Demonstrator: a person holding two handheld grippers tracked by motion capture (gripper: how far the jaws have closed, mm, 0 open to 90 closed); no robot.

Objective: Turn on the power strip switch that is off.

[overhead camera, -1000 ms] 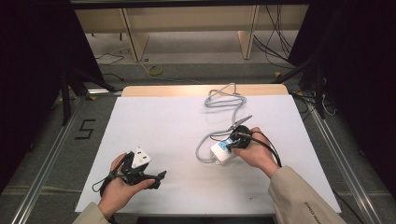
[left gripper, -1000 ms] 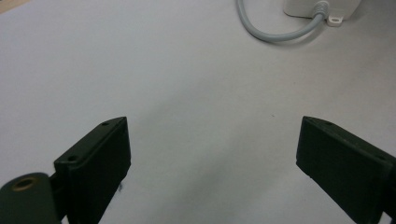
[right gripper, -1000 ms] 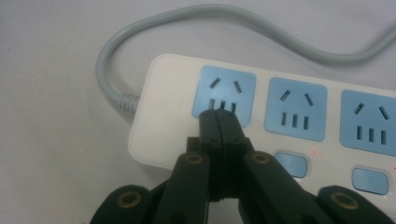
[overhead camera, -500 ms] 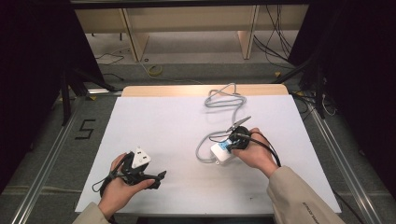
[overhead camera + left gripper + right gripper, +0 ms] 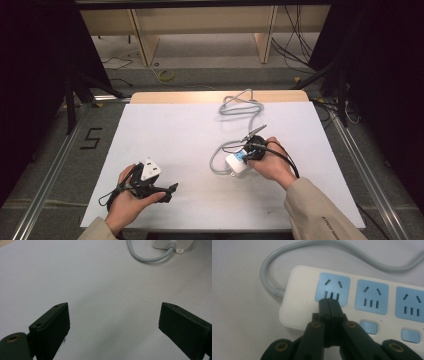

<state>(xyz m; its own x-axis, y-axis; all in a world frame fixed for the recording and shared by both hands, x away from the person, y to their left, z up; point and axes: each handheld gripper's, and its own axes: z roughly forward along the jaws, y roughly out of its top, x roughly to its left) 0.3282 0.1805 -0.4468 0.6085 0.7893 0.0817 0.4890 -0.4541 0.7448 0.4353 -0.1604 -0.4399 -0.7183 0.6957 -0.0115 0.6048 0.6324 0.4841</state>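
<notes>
Both hands (image 5: 131, 199) low, grippers level.

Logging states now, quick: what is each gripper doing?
Left gripper: open, holding nothing.
Right gripper: shut, empty, tips over the power strip.

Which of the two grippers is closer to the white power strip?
Right. The right gripper has its shut tips over the power strip; the left gripper sits apart, near the table's front-left.
</notes>
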